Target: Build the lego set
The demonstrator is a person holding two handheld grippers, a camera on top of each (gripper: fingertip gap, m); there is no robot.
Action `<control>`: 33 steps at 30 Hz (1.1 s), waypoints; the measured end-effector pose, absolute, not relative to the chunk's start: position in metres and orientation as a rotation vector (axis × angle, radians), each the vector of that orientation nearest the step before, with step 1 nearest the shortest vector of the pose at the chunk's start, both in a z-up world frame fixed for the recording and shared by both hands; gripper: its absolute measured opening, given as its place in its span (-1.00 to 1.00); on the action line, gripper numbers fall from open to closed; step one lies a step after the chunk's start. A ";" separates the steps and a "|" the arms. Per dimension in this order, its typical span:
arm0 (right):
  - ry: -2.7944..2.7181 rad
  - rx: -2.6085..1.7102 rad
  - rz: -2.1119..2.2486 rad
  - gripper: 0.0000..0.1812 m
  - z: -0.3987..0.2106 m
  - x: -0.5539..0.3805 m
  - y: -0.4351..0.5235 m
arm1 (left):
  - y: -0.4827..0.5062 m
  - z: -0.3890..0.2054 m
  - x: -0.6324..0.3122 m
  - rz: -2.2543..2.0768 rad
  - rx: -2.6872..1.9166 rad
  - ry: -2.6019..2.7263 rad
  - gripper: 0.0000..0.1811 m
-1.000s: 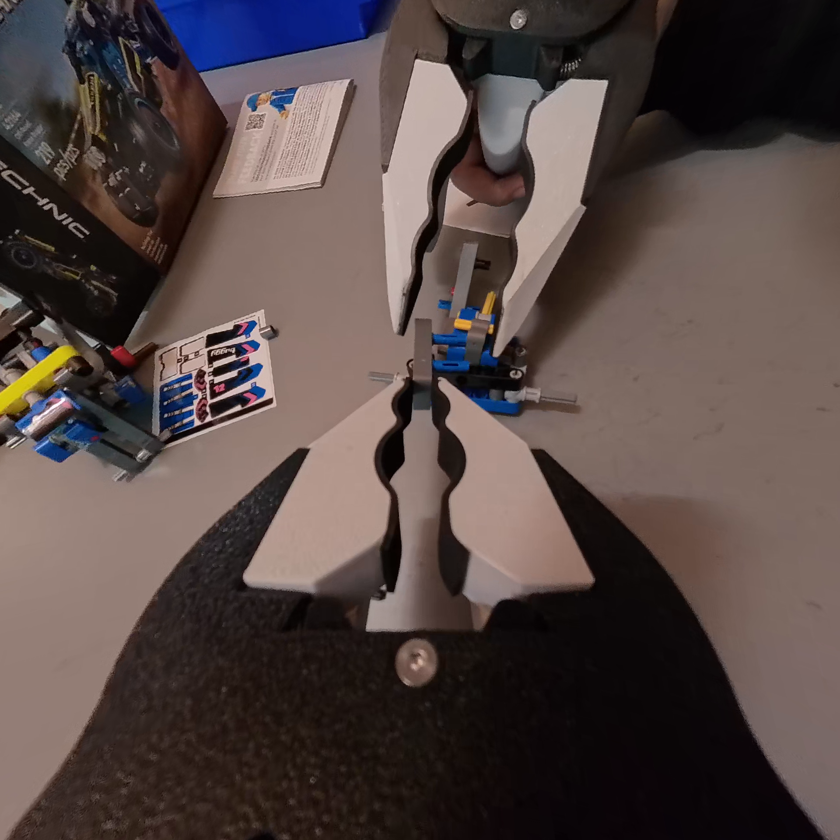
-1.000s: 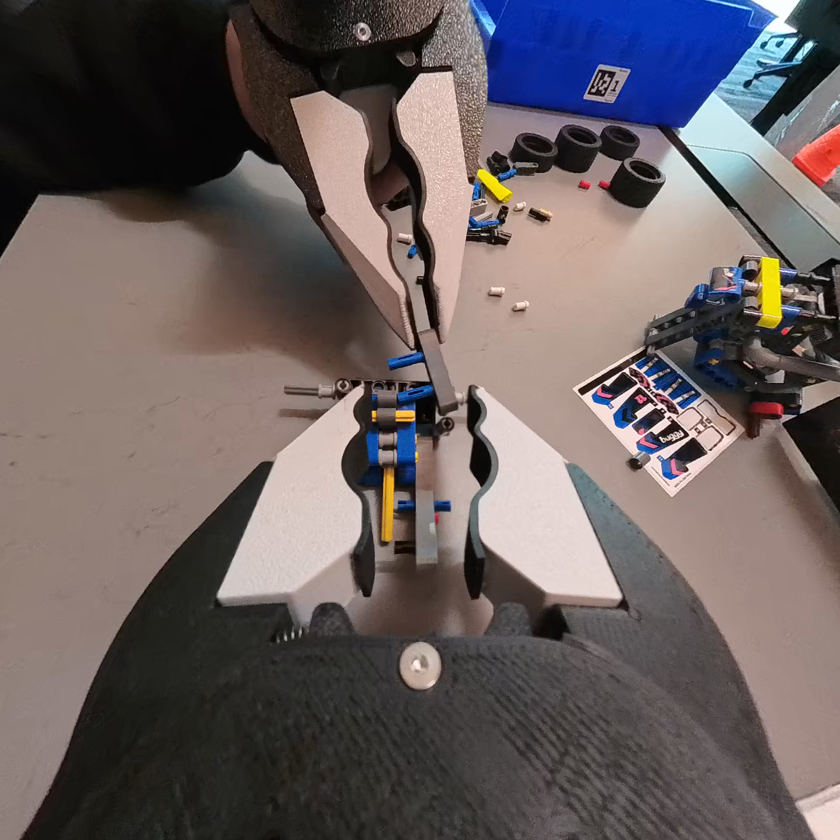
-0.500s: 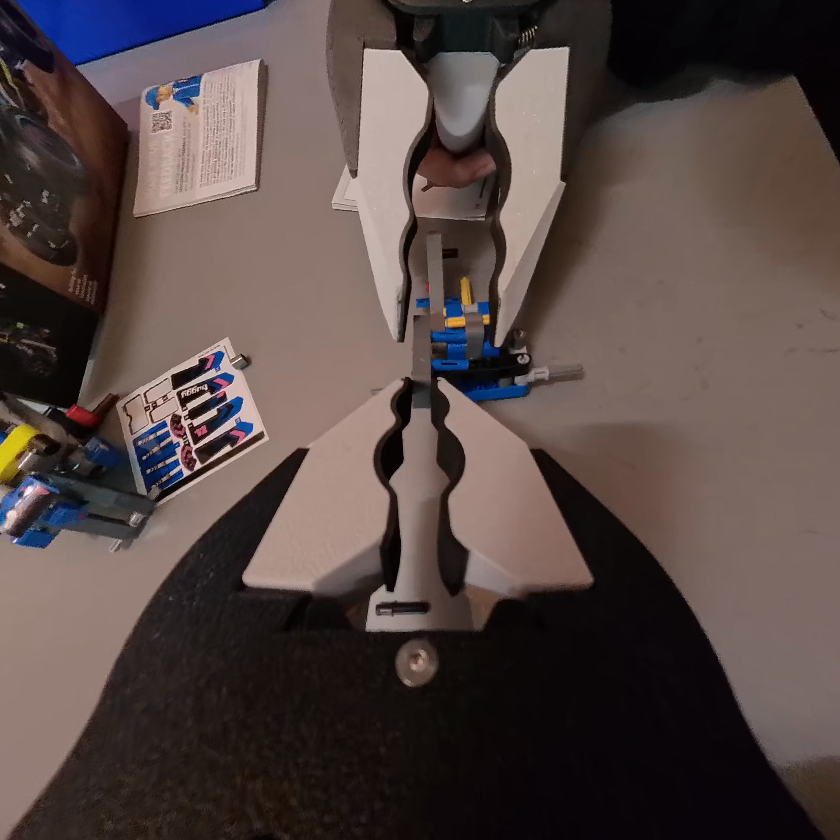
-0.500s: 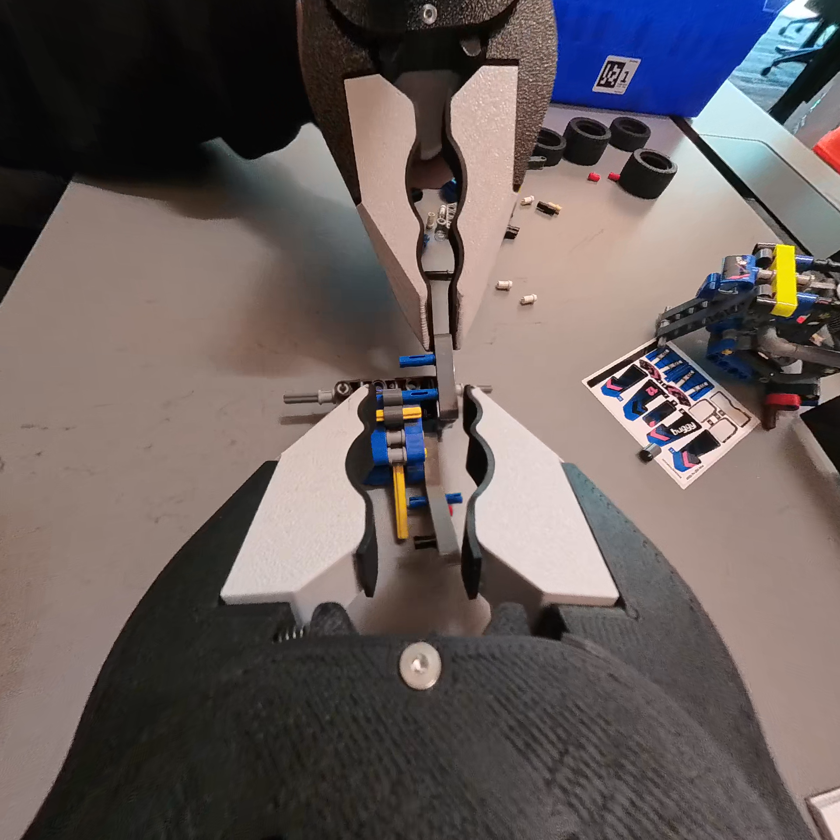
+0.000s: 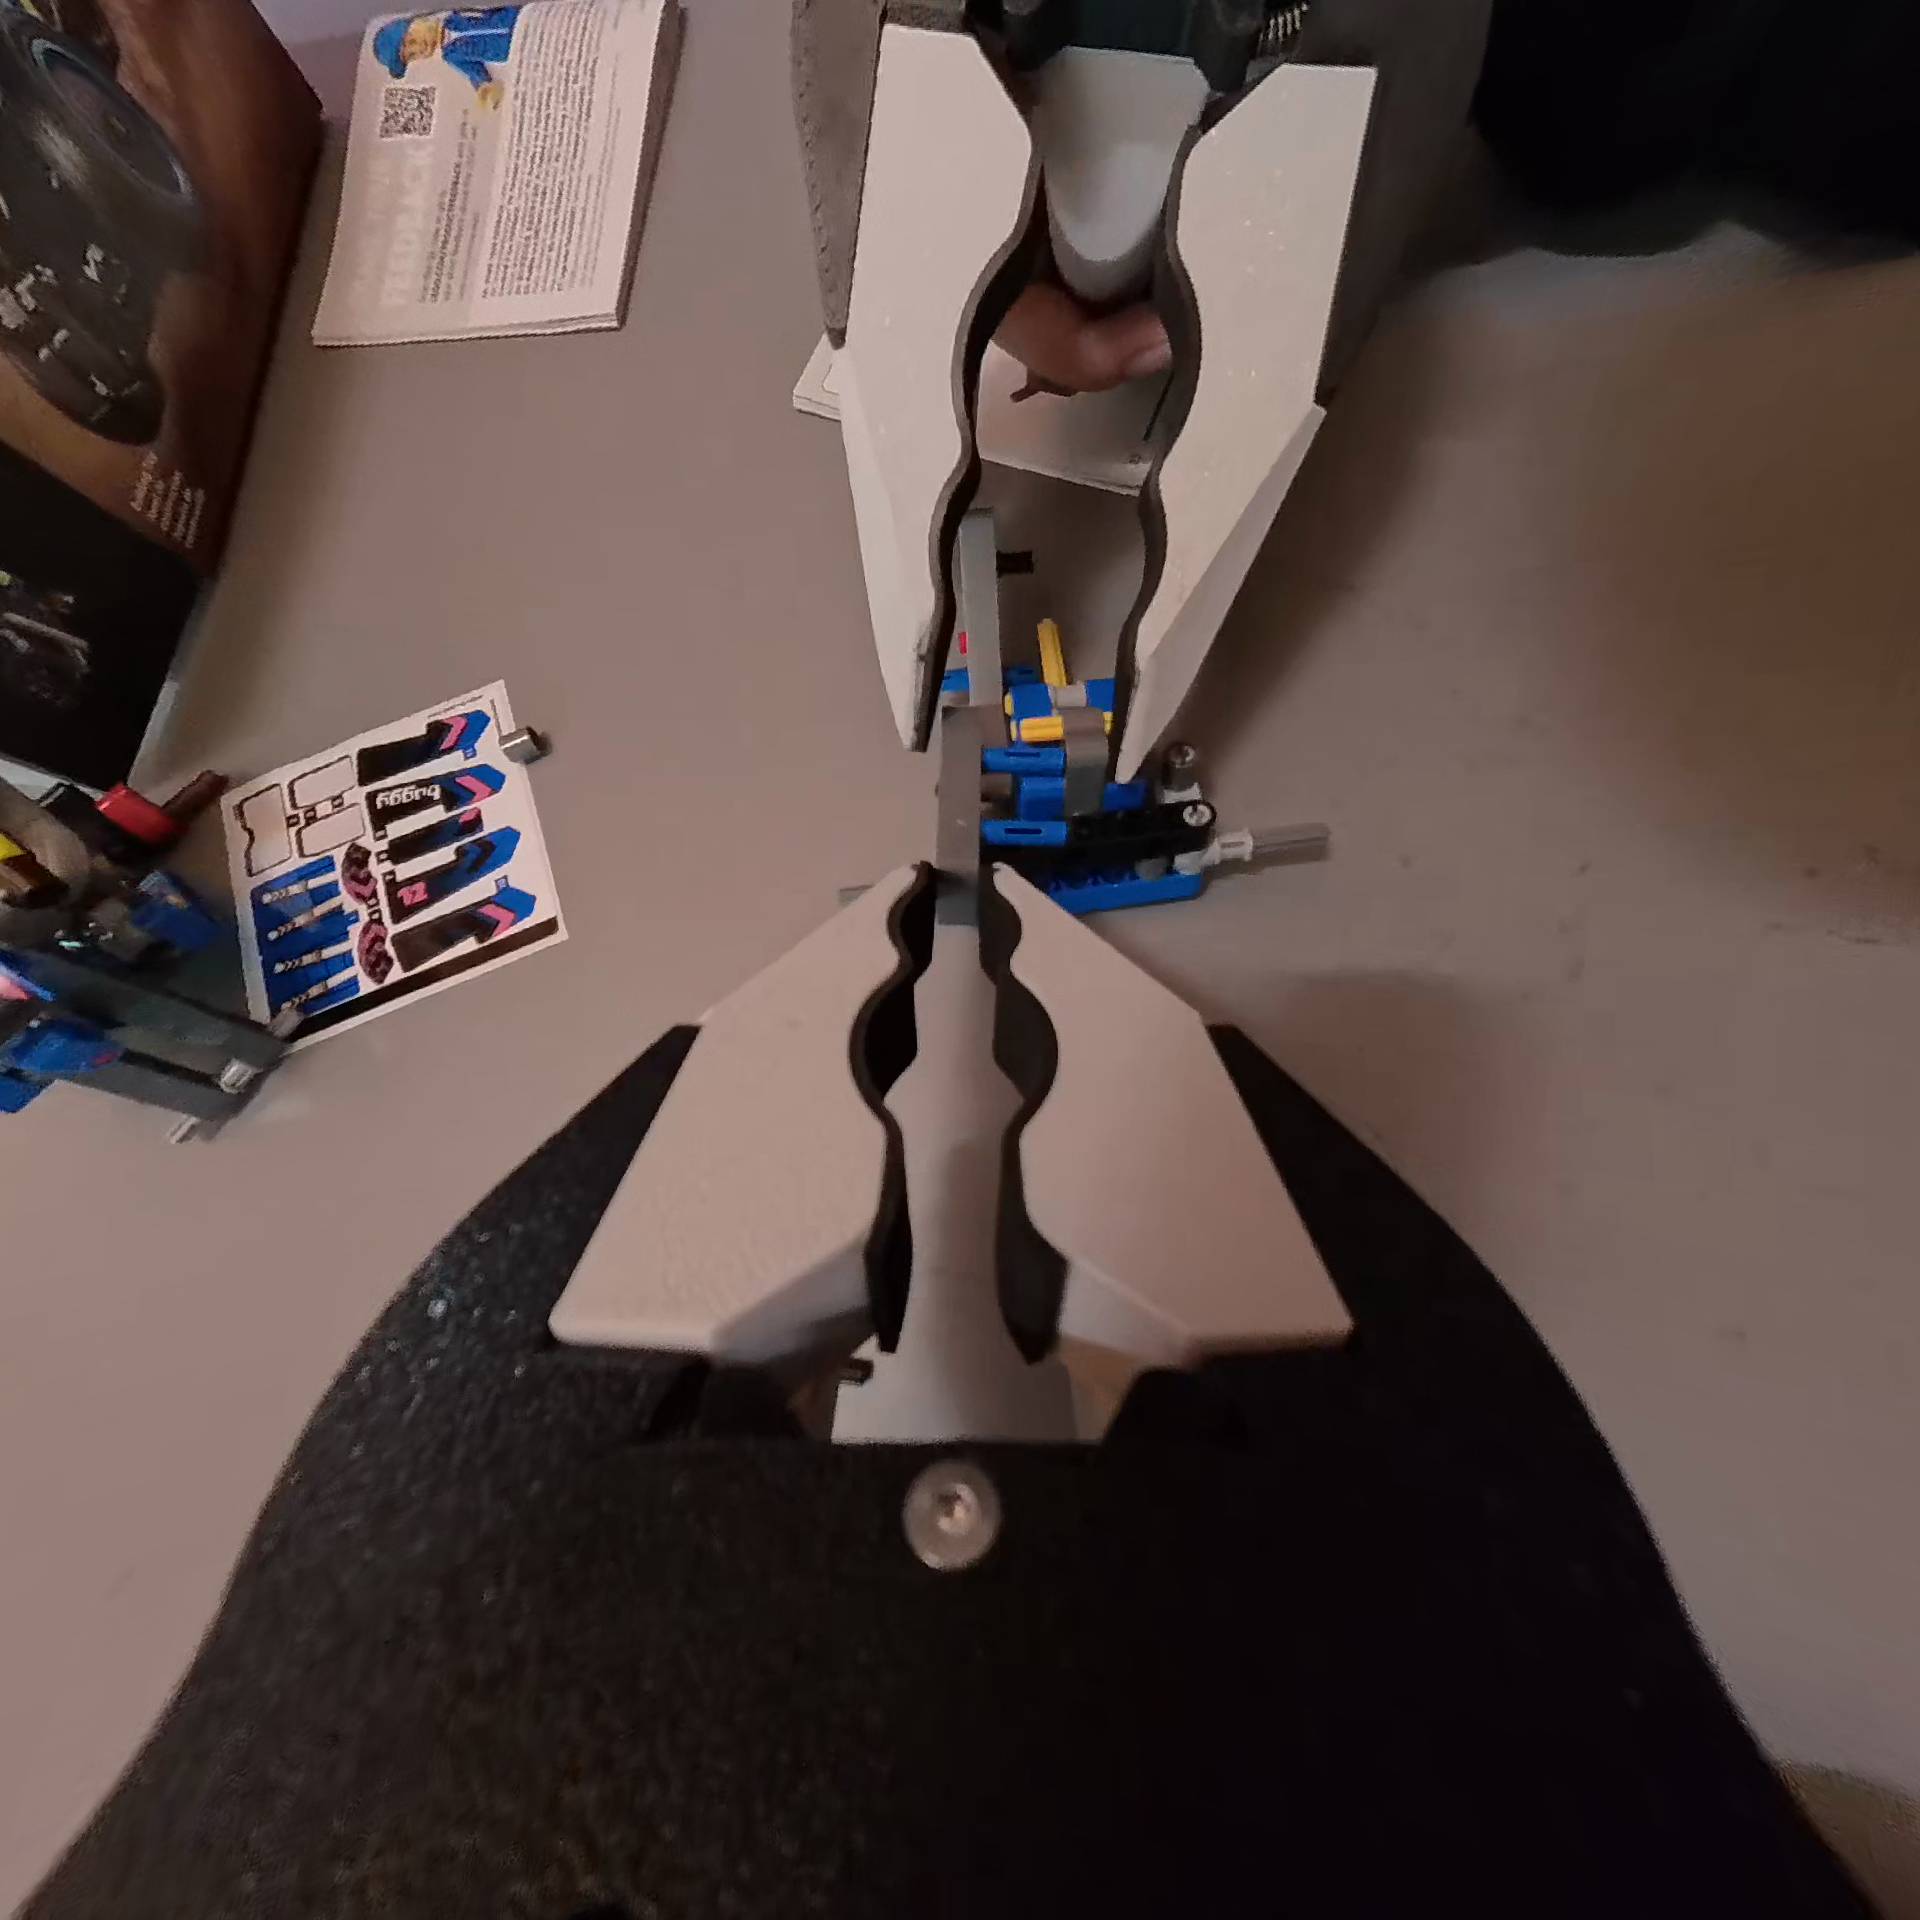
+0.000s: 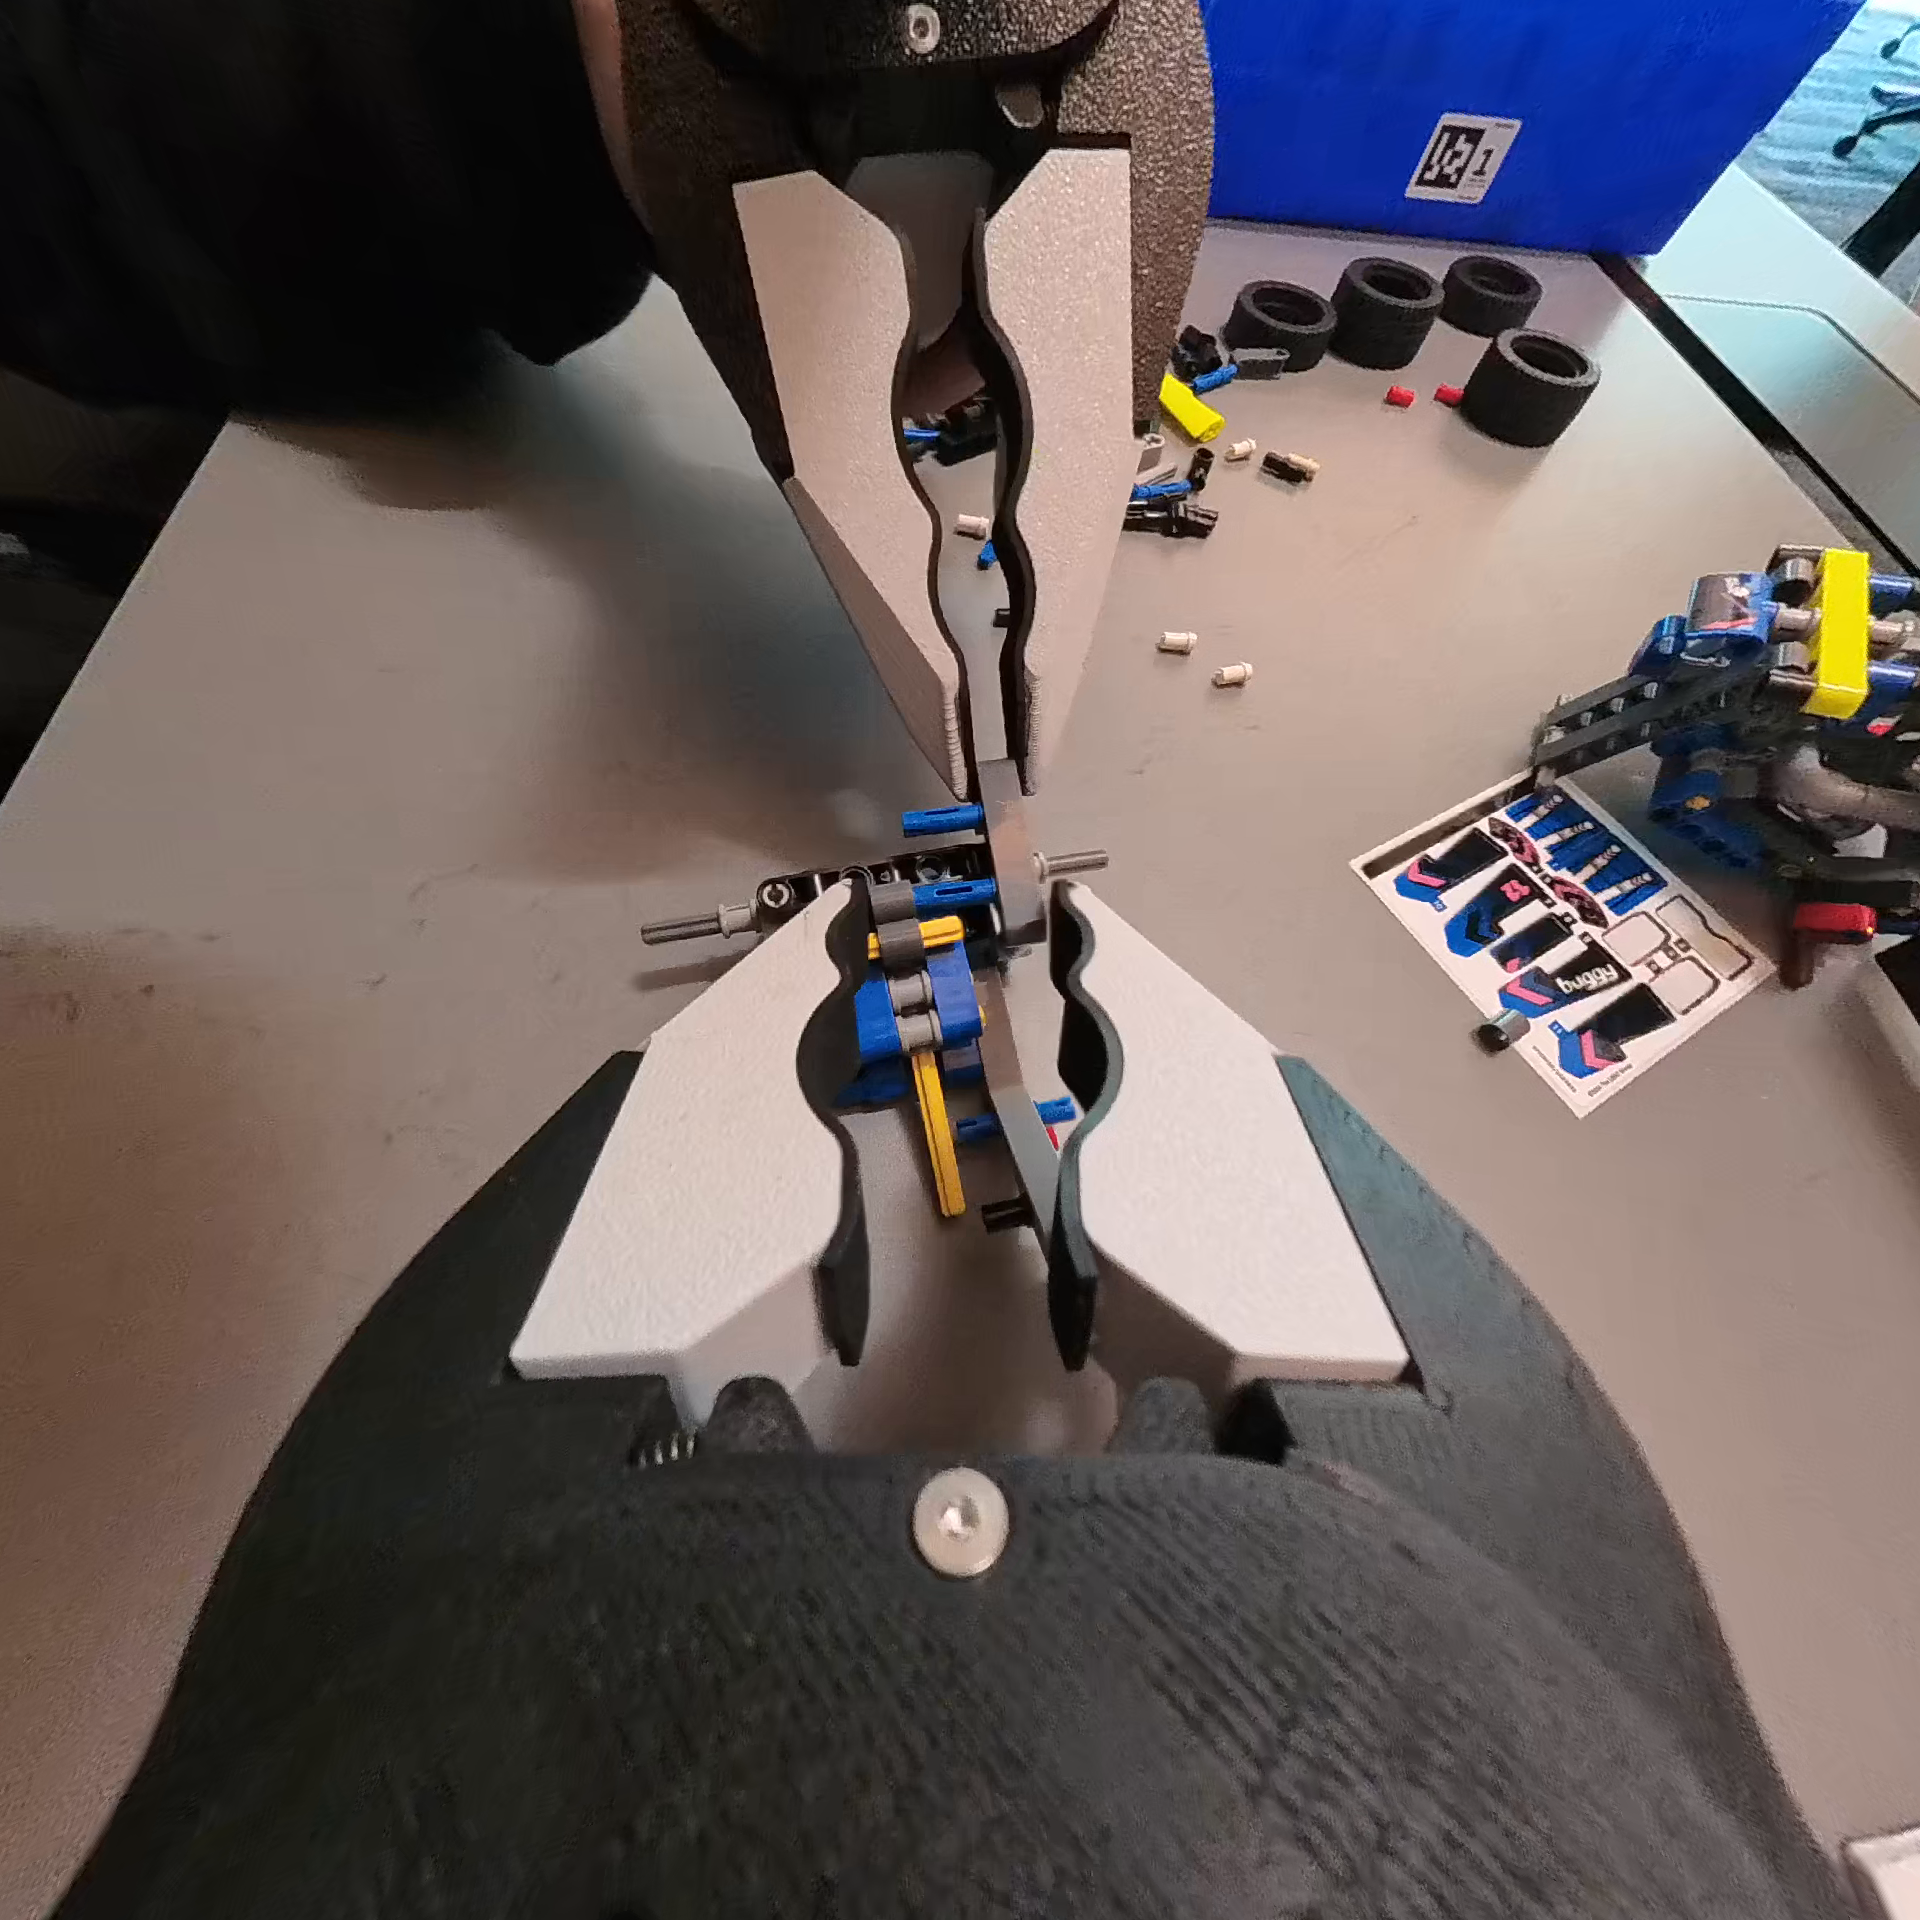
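Observation:
A small blue, grey and yellow lego assembly [image 6: 920, 1003] with a black beam and grey axles sits on the grey table [image 6: 416, 727]. My right gripper [image 6: 951, 909] is closed around it, jaws on either side; it shows in the left wrist view too [image 5: 1023, 743]. My left gripper [image 5: 954, 883] is shut on one end of a long dark grey beam [image 5: 961, 800]. In the right wrist view the left gripper [image 6: 992, 779] comes from above. The beam [image 6: 1013, 1091] runs along the assembly's right side, inside my right gripper's jaws, against blue pins.
A sticker sheet [image 6: 1558, 935] and a partly built blue and yellow model [image 6: 1766, 717] lie to the right. Black tyres [image 6: 1382, 307], loose pins [image 6: 1195, 468] and a blue bin [image 6: 1507, 94] are at the back. A booklet [image 5: 499, 177] and the set's box [image 5: 104, 260] are nearby. Less than 4 cm separates the two grippers' tips.
My left gripper has swung the grey beam from a slant into line with the assembly and pushed it in between my right gripper's jaws. The assembly has stayed put.

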State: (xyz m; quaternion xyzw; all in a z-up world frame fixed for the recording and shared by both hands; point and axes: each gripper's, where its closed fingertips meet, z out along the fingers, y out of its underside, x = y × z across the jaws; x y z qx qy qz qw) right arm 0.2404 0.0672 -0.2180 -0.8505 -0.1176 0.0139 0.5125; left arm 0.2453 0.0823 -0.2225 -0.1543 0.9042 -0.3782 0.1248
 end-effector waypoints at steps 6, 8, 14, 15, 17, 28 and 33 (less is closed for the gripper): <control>-0.330 -2.051 0.046 -0.61 -0.218 0.242 0.070 | 0.084 -0.223 0.244 -1.056 -0.587 2.634 -0.95; -0.350 -2.061 0.088 -0.61 -0.219 0.240 0.071 | 0.084 -0.223 0.243 -1.051 -0.630 2.628 -0.95; -0.365 -2.037 0.110 -0.64 -0.219 0.238 0.070 | 0.083 -0.223 0.240 -1.037 -0.665 2.576 -0.95; -0.367 -2.032 0.103 -0.64 -0.219 0.238 0.070 | 0.083 -0.223 0.240 -1.032 -0.644 2.568 -0.95; -0.371 -2.029 0.096 -0.64 -0.218 0.237 0.069 | 0.082 -0.222 0.241 -1.029 -0.584 2.551 -0.95; -0.390 -2.021 0.079 -0.65 -0.218 0.236 0.069 | 0.084 -0.221 0.240 -1.058 -0.532 2.575 -0.95; -0.389 -2.021 0.078 -0.65 -0.218 0.236 0.069 | 0.083 -0.221 0.239 -1.029 -0.573 2.566 -0.95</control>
